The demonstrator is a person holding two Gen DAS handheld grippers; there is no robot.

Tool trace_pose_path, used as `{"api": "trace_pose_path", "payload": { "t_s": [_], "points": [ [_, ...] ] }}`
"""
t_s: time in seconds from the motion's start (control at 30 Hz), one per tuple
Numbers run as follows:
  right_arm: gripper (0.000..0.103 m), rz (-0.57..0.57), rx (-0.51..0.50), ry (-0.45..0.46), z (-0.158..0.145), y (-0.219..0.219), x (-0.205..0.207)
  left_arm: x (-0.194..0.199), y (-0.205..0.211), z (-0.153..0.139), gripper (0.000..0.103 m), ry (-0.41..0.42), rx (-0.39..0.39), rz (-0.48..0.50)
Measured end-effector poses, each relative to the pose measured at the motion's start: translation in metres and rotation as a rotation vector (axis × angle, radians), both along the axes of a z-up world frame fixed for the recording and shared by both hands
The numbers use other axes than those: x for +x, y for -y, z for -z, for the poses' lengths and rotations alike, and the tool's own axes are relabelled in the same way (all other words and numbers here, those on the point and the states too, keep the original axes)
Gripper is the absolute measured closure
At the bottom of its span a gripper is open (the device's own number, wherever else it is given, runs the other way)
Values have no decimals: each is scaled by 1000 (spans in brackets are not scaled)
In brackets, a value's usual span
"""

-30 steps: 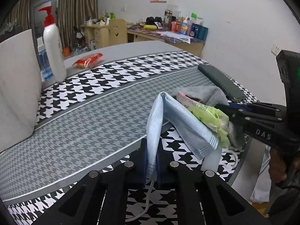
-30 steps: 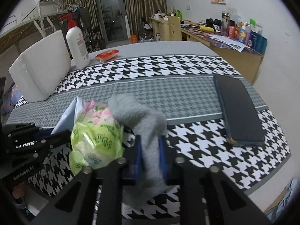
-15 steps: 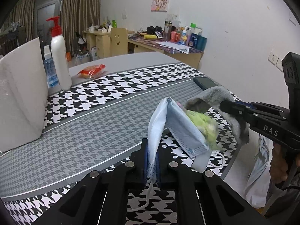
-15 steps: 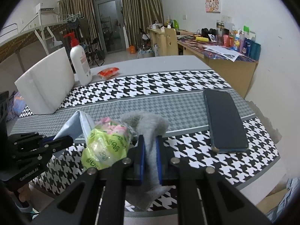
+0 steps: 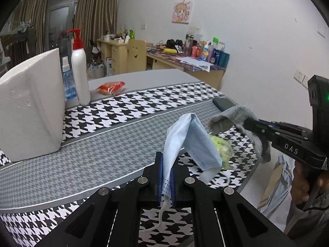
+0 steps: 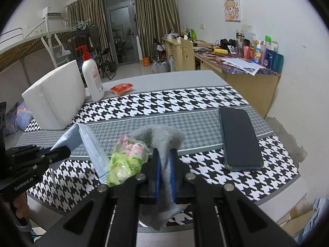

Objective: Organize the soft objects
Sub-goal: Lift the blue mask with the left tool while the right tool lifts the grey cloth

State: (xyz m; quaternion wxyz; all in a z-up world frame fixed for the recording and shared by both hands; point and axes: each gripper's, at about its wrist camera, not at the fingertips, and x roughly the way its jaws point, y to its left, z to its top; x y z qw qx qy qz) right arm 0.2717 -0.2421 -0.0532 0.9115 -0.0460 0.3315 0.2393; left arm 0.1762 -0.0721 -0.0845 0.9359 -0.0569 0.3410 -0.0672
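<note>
Foam block: a white foam block point(image 6: 54, 97) stands at the far left of the table, upright on the houndstooth cloth point(image 6: 185, 103).
Bottles: a white pump bottle point(image 6: 92, 76) with a red head stands just right of the block; a small blue spray bottle point(image 5: 68, 78) sits between the two in the left wrist view.
Snack packet: an orange-red packet point(image 6: 121, 87) lies far back on the bare grey table top, well apart from the soft things.
Left gripper: the left gripper point(image 5: 166, 182) is clenched on the lower edge of a pale blue face mask point(image 5: 189, 142), which tents up off the cloth, its ear loop trailing below the jaws.
Green pack: a green and pink soft pack point(image 6: 128, 160), probably tissues, lies near the front edge between the mask and the sock; whether it still rests fully on the cloth I cannot tell.
Right gripper: the right gripper point(image 6: 165, 176) is clamped on a grey sock point(image 6: 164, 142), which drapes over and hangs below the jaws, clear of the table.
Phone: a dark phone point(image 6: 239, 138) lies flat at the right, apart from the sock.
Progress: early by my reading; two soft items are gripped and raised, none is placed anywhere, and the green pack is untouched.
Left to do: carry mask and sock to a chosen spot, set them down, then fetch the pack.
</note>
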Motion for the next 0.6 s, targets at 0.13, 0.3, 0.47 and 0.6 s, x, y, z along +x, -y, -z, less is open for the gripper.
{"api": "trace_pose_path", "payload": {
  "t_s": [0.13, 0.3, 0.47, 0.6],
  "points": [
    [92, -9, 11, 16, -6, 0, -6, -7, 0, -8, 97, 21, -6, 0],
    [92, -11, 27, 49, -16, 4, -16, -12, 0, -16, 97, 44, -7, -8],
    [92, -20, 40, 65, -21, 4, -24, -18, -3, -28, 98, 74, -11, -27],
    [92, -29, 52, 72, -24, 4, -28, -25, -5, -36, 98, 98, 2, -49]
  ]
}}
